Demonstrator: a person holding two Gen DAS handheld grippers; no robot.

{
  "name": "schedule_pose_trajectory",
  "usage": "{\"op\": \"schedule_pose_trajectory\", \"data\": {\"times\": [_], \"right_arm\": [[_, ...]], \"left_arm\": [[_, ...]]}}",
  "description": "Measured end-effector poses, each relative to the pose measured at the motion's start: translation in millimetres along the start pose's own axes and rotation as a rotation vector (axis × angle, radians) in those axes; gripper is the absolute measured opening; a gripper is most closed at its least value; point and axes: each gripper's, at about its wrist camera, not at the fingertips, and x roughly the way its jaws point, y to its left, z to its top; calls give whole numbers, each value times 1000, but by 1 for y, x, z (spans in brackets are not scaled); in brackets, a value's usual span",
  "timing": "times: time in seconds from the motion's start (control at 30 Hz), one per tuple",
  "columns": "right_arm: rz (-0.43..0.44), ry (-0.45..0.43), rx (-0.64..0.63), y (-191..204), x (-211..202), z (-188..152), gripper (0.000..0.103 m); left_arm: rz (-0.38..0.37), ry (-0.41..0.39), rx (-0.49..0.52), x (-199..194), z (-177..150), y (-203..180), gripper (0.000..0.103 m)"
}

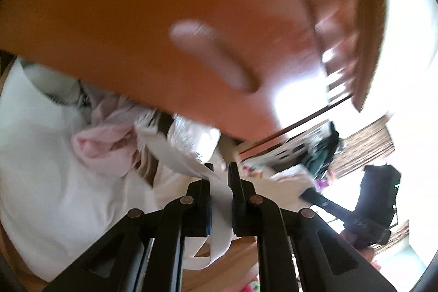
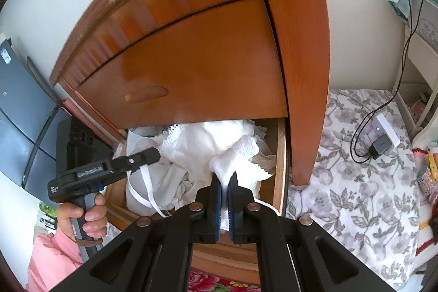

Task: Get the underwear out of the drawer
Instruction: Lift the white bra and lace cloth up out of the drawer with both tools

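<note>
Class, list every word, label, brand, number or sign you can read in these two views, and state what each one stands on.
None can be read for certain.
White print on the side of the left tongs: too small and blurred.
White sticker on the grey cabinet: too small.
Packaging at the far right edge: too blurred.

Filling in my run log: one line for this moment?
left gripper: shut on white strap | right gripper: shut on white garment | drawer: open, garments still inside
</note>
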Motion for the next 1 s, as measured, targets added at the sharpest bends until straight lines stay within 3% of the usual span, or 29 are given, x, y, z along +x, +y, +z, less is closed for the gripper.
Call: {"op": "schedule_pose_trajectory", "data": {"times": [0.2,0.53,0.83,1.0], "right_arm": [[10,-20,1,7,-10,1,4],[27,-66,-2,18,-35,-1,4],[64,-143,2,35,-69,5,4],[72,-195,-16,49,-98,12,4]], "left_arm": [[-44,-74,8,-17,9,-10,10],[-112,-135,114,-44,-6,-54,10],[-49,-200,182,-87,7,-92,10],[23,-237,235,-108,14,-126,10]]}}
